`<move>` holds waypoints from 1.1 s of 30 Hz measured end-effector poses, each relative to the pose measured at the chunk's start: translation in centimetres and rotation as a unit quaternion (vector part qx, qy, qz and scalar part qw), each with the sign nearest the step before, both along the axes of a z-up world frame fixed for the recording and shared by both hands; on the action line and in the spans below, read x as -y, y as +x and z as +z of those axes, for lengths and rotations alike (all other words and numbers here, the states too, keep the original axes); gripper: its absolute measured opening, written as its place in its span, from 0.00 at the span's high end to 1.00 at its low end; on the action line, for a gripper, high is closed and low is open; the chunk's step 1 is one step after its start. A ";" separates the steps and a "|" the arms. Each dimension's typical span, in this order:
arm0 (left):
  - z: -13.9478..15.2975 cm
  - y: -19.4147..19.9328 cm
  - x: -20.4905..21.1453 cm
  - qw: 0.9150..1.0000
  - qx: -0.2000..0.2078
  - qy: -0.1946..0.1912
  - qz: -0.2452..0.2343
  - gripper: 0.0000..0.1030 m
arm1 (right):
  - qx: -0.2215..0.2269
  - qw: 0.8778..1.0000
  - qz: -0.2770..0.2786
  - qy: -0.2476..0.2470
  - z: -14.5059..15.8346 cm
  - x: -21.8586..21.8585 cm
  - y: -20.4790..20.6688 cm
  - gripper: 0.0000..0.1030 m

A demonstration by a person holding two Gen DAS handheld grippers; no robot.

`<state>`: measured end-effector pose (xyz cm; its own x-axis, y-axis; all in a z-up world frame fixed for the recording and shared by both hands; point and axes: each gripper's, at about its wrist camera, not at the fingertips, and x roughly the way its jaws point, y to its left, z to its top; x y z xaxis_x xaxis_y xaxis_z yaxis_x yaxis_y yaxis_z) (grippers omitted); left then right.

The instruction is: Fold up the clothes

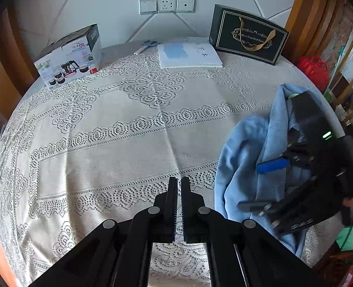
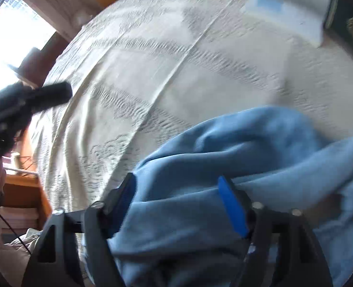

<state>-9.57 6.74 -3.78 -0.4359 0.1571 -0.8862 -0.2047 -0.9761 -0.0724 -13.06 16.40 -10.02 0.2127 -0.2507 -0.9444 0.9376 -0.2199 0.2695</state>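
Rightward, the crumpled light-blue cloth garment (image 1: 245, 143) runs front-to-back between the spread right hand-held gripper (image 2: 179, 203); the left hand-held gripper (image 1: 179, 186) is closed, empty.

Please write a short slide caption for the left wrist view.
Left gripper shut above lace tablecloth; right gripper open around blue garment.

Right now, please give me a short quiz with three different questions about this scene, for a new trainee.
1. True or false: the left claw holds the blue garment.
2. The scissors lie between which things? A) tea set box and booklet B) booklet and gift bag
3. Fill in: the right claw has its fingers spread around the ____.

Key: 1 false; 2 A; 3 blue garment.
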 end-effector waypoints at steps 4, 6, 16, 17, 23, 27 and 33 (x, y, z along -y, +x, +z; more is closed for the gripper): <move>-0.1 0.1 1.0 1.000 0.001 -0.002 -0.006 0.97 | -0.003 1.000 -0.004 -0.023 0.6 1.5 0.2 0.18; -0.4 -0.1 1.4 1.000 0.003 -0.007 -0.006 0.97 | -0.006 0.999 -0.007 -0.036 1.0 2.2 0.2 0.50; -0.3 -0.4 6.8 1.000 -0.006 -0.010 0.028 0.97 | 0.021 0.984 -0.021 -0.175 6.9 7.7 -0.7 0.87; -0.2 -0.5 7.5 0.999 -0.008 -0.011 0.036 0.97 | 0.027 0.978 -0.024 -0.204 8.3 9.1 -1.1 0.87; -0.4 -1.8 10.4 0.997 -0.006 -0.013 0.075 0.97 | 0.056 0.963 -0.062 -0.256 10.5 16.3 -3.9 0.66; -1.3 -2.9 10.5 0.997 -0.002 -0.008 0.075 0.97 | 0.020 0.973 -0.095 -0.209 8.1 14.4 -6.3 0.63; -4.2 -4.7 8.7 0.998 0.023 -0.005 0.064 0.97 | -0.030 0.980 -0.161 -0.110 3.4 2.6 -9.8 0.60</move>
<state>-14.25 -1.97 -7.94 -0.4100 0.0932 -0.9073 -0.0745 -0.9949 -0.0685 -22.85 13.77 -6.57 0.0346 -0.4954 -0.8680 0.8452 -0.4489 0.2899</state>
